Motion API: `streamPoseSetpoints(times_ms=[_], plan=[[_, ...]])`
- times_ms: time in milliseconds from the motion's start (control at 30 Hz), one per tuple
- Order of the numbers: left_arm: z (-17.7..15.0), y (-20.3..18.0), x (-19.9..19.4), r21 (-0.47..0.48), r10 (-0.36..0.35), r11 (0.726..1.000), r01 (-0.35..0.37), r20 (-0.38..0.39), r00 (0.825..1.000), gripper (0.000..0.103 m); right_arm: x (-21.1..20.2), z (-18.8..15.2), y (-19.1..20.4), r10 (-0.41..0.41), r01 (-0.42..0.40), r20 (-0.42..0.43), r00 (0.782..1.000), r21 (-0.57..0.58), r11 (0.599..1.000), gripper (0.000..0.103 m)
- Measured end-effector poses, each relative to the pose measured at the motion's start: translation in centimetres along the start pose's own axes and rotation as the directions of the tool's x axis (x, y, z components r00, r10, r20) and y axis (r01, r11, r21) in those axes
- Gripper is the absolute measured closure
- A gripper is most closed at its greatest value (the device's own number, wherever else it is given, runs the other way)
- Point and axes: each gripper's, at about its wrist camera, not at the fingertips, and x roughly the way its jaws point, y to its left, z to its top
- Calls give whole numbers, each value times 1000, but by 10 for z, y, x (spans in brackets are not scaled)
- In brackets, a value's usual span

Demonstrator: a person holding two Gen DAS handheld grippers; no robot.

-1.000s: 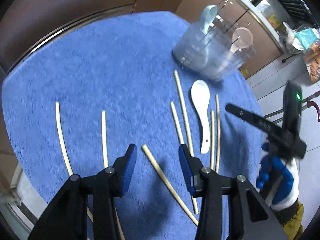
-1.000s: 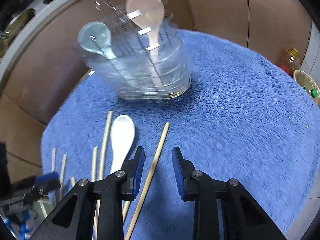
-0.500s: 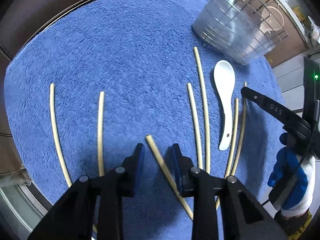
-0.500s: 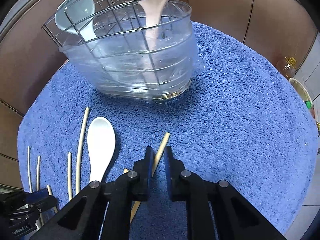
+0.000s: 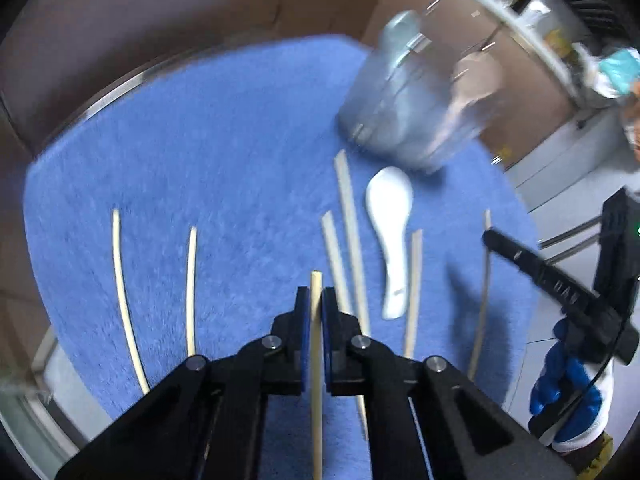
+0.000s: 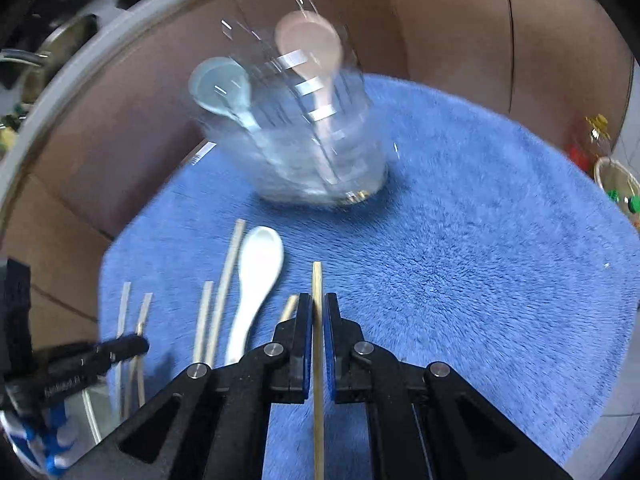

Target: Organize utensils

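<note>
Left gripper (image 5: 316, 304) has just closed onto a chopstick (image 5: 316, 360); right gripper (image 6: 317, 312) likewise clamps its own chopstick (image 6: 318, 360). Both sticks run along the fingers, tips pointing up-frame. Utensil holder (image 6: 320, 152) sits above centre, nearer right gripper; white spoon (image 6: 256, 276) lies left.

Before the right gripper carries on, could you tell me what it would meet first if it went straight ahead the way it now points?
Probably bare blue towel, since the right gripper, shut on a chopstick, points downward. The utensil holder stands further along; depth is unclear.
</note>
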Motion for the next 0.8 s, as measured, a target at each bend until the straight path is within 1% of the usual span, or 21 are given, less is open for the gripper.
streamPoseSetpoints(times_ms=[100,167,233,267,300,367,433,467,533,600,633,667,700,767,800], plan=[[4,-7,-37,35,-33,999,30,102,994,98,-34,-5,7,33,-30,68,997,-41,999,97],[15,-17,-60,52,-64,997,55,178,982,98,-57,-3,15,59,-50,127,990,-68,996,97],[26,-24,-80,70,-89,995,74,242,966,98,-83,4,28,76,-58,203,976,-93,994,97],[35,-38,-89,82,-98,994,77,292,951,98,-92,8,36,82,-59,235,969,-102,993,97],[46,-42,-96,91,-110,992,84,324,940,98,-102,13,42,92,-63,275,957,-113,992,97],[68,-51,-112,107,-126,990,91,387,913,98,-127,27,53,106,-61,360,927,-135,989,97],[89,-59,-128,119,-147,988,103,462,875,98,-149,46,65,116,-49,448,887,-158,986,97],[101,-64,-136,122,-149,987,101,503,851,98,-154,52,70,116,-41,476,872,-165,985,97],[121,-70,-144,122,-163,986,114,553,817,98,-167,70,79,118,-21,539,834,-183,983,97],[143,-75,-147,114,-167,986,123,605,779,98,-169,84,85,120,-11,579,806,-189,982,97],[154,-77,-144,109,-163,987,122,625,763,98,-170,92,88,115,2,598,794,-192,981,97],[163,-77,-143,105,-161,987,122,641,751,98,-167,97,86,110,12,607,787,-195,981,97],[173,-78,-141,96,-152,988,118,653,742,98,-164,104,88,106,22,616,780,-197,980,97],[189,-80,-129,84,-137,990,109,670,730,98,-157,113,85,89,47,623,777,-198,979,97],[196,-82,-120,78,-130,991,105,674,727,98,-151,118,84,79,56,624,777,-194,979,97]])
